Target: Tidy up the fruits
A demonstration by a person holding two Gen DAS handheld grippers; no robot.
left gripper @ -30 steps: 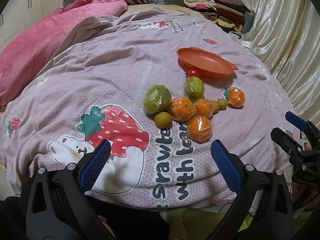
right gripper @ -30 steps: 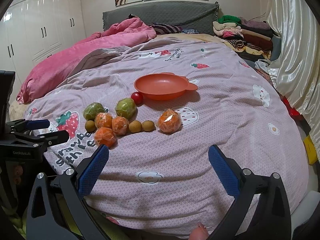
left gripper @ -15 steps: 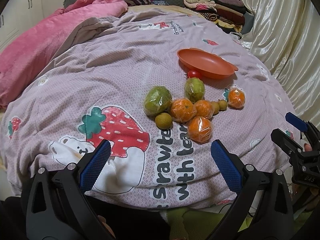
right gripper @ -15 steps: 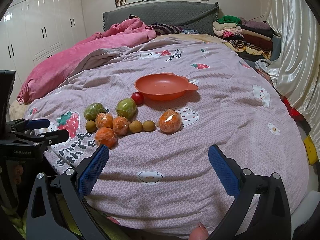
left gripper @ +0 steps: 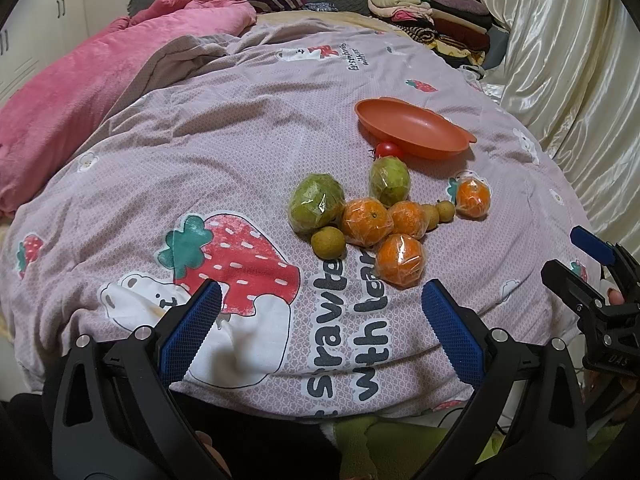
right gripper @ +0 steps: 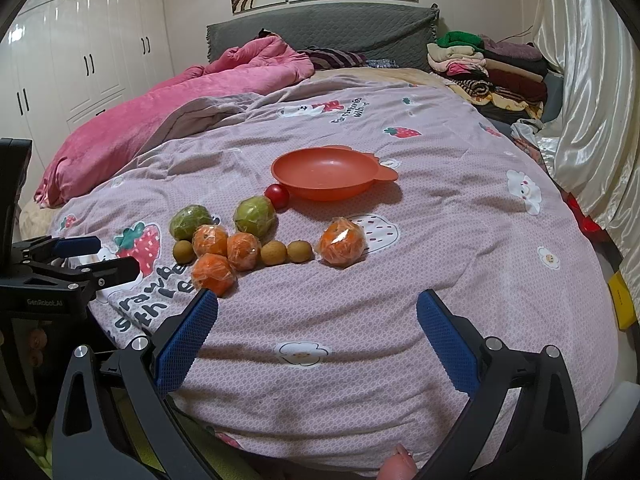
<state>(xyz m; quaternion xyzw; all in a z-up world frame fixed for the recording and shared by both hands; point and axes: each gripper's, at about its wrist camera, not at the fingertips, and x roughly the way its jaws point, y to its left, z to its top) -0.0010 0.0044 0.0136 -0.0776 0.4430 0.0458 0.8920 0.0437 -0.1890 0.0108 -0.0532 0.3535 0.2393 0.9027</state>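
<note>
Presently on the bed, atop a strawberry-print quilt (right gripper: 440,240):

- Orange dish (right gripper: 326,174), holding nothing, at the far middle of the quilt.
- Red tomato (right gripper: 277,196), touching the dish's near-left rim.
- Two green wrapped fruits (left gripper: 317,203) (left gripper: 389,181), nearer than the tomato.
- Three wrapped oranges in a touching cluster (left gripper: 367,222) (left gripper: 407,219) (left gripper: 400,261), plus one wrapped orange (right gripper: 341,241) lying apart to the right.
- Three small yellow-brown round fruits: one (left gripper: 328,242) at the cluster's left edge, two (right gripper: 274,253) (right gripper: 299,251) side by side between the cluster and the lone orange.

Left claw (left gripper: 320,332): jaws wide apart, holding nothing, hovering at the quilt's near edge. The cluster lies ahead and slightly right of it; the nearest orange is just beyond its right finger.

Right claw (right gripper: 316,336): jaws wide apart, holding nothing, also at the near edge. The lone orange lies straight ahead, with the dish directly beyond it.

Judgement: sorting has not begun. The right claw is better lined up for the lone orange and the dish; the left is nearer the cluster. The fruits are round, so no long axis governs the grip.
</note>
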